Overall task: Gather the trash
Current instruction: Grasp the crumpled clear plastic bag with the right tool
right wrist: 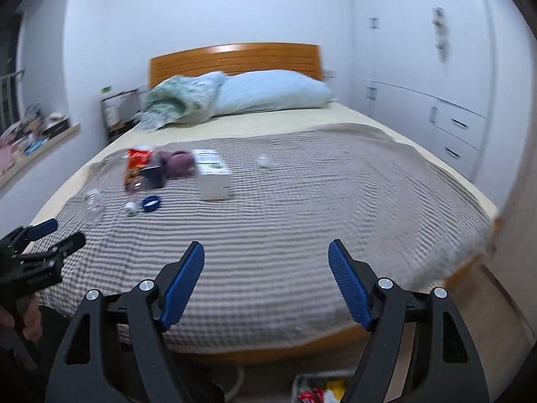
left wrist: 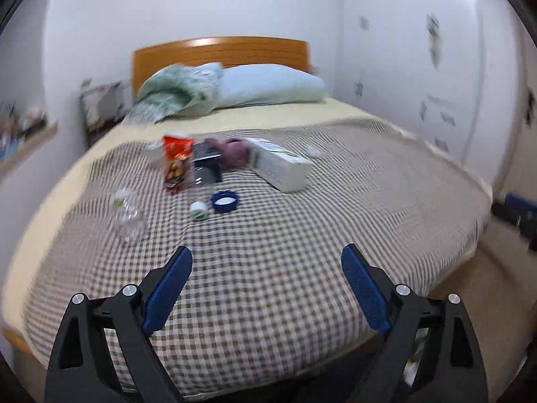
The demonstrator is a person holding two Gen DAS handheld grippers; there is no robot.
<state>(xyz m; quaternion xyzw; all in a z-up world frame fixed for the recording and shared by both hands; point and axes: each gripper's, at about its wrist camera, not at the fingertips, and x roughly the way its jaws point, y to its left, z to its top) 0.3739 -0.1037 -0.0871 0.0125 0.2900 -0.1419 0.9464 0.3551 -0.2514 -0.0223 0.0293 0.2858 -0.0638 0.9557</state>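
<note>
Blue pads line both my tongs, and both pairs stand spread with nothing between them: the left tongs point(left wrist: 266, 258) and the right tongs point(right wrist: 266, 253) hang over the near end of the bed point(left wrist: 335, 228), well short of the litter.

All the trash lies in a loose cluster toward the middle left of the checked blanket. A white carton point(left wrist: 280, 164) lies on its side; it looks like light, stiff cardboard, and I judge it would crush if squeezed hard, so across its narrow faces is the place to pinch. A red snack packet point(left wrist: 176, 161) stands beside a dark packet point(left wrist: 208, 164); both look thin, crinkly and slippery, best caught at a top edge. Nearer me lie a blue ring lid point(left wrist: 225, 201) and a small white cap point(left wrist: 199, 210), close together, both hard and small, likely to roll or sink into the soft cover. A clear plastic bottle point(left wrist: 126, 215) lies apart to the left, light and easily dented. A purple soft thing point(left wrist: 231, 151) sits behind the carton; what it is, I cannot tell.

Beyond, a pale pillow point(left wrist: 272, 87) and a crumpled green quilt point(left wrist: 174, 90) rest against a wooden headboard point(left wrist: 218, 50). White wardrobes point(right wrist: 436, 100) fill the right wall. A bin point(right wrist: 319, 389) with wrappers inside stands on the floor at the foot of the bed.
</note>
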